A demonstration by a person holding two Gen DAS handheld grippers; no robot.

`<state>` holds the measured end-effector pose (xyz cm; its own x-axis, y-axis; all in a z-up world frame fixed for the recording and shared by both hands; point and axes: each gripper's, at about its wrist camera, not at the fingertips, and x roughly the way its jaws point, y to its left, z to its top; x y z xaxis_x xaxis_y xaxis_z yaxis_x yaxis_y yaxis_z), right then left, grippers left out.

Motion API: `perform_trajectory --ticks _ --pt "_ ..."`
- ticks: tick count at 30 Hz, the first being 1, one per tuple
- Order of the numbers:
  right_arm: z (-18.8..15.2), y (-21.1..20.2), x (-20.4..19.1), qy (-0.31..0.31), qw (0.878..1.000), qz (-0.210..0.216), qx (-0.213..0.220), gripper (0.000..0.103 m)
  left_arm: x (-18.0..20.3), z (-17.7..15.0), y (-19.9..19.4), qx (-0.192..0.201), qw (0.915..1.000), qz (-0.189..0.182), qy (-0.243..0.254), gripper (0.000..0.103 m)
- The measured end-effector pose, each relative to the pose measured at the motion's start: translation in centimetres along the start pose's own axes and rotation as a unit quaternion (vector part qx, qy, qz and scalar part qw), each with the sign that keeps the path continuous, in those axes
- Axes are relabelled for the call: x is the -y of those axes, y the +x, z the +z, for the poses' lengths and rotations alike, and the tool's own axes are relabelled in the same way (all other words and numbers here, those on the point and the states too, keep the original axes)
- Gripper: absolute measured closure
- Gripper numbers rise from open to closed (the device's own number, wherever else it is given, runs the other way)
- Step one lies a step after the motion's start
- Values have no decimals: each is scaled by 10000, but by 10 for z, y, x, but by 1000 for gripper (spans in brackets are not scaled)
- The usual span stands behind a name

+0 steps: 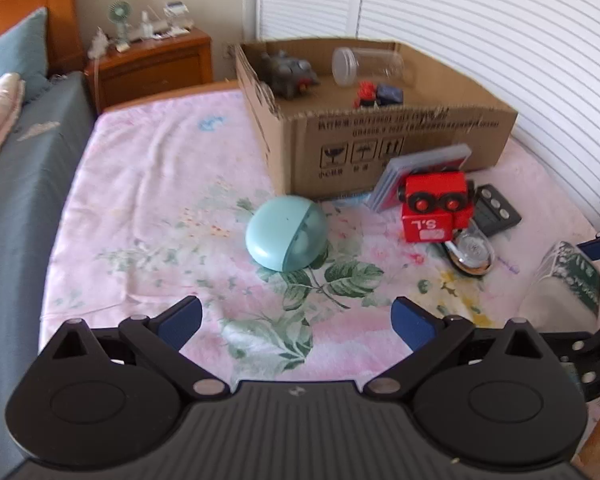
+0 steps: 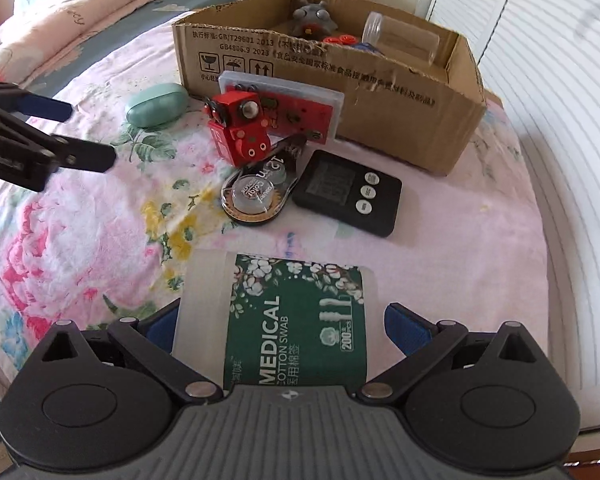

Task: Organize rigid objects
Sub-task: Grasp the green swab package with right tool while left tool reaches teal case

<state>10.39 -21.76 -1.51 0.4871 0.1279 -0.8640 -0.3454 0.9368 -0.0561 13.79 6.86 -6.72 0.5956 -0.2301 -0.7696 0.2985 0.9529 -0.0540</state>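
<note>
A cardboard box (image 1: 400, 140) stands on the bed and holds a grey toy (image 1: 288, 70), a clear jar (image 1: 366, 65) and small red and blue pieces (image 1: 376, 94). In front of it lie a teal case (image 1: 286, 238), a red toy train (image 1: 434, 206), a flat card case (image 1: 420, 172), a tape dispenser (image 1: 470, 250) and a black timer (image 1: 496, 210). My left gripper (image 1: 296, 322) is open and empty, short of the teal case. My right gripper (image 2: 282, 326) is wide open around a cotton swab box (image 2: 296, 320); its right pad stands apart from the box.
The bed carries a pink floral sheet (image 1: 160, 200). A wooden nightstand (image 1: 152, 64) with small items stands at the back left. White louvered doors (image 1: 500, 40) run along the right. Pillows and a blue blanket (image 2: 100, 0) lie at the left.
</note>
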Motion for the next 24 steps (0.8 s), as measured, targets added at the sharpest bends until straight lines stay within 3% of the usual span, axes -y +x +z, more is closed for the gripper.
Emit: perform_trajectory --ticks 3,7,19,22,24 --pt "-1 1 4 85 9999 127 -3 0 -2 0 13 -156 9998 -121 66 1" --pt "-4 0 3 81 9998 144 66 0 2 -1 18 -28 9988 -111 479 0" --pt "-4 1 3 48 9996 176 202 0 -10 34 47 -102 9947 -452 919 1" --pt "-5 1 3 39 9996 181 232 0 -13 38 48 -37 9941 -500 965 9" --pt "-5 1 3 43 9995 181 237 0 -13 40 46 20 9934 -537 1014 24"
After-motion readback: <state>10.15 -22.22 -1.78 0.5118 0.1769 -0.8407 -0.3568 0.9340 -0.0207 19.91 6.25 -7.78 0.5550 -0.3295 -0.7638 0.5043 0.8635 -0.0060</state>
